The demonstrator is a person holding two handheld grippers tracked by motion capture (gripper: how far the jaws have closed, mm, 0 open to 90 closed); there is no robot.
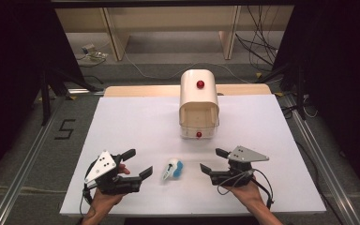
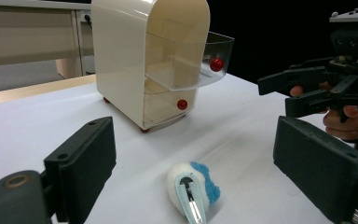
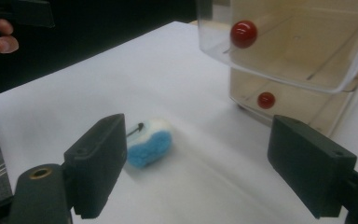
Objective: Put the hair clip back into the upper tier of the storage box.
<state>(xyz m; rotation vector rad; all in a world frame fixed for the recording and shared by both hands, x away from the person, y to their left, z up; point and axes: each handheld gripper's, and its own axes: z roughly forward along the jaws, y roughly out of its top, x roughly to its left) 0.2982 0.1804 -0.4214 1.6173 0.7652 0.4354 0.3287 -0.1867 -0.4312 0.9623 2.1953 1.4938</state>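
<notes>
- The fluffy blue-and-white hair clip [image 1: 173,169] lies on the tabletop [image 1: 136,124], between both grippers.
- Left gripper [image 1: 135,165] and right gripper [image 1: 212,160] hold their fingers wide open, empty.
- Judgement: pinch the clip across its soft body, low, then carry it toward the open upper drawer [image 1: 198,115] of the cream drawer box [image 1: 198,91].

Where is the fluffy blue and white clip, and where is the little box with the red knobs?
fluffy clip [image 1: 173,169], high view, on its blue and white fluff.
drawer box [image 1: 198,92], high view, on its cream top.
</notes>
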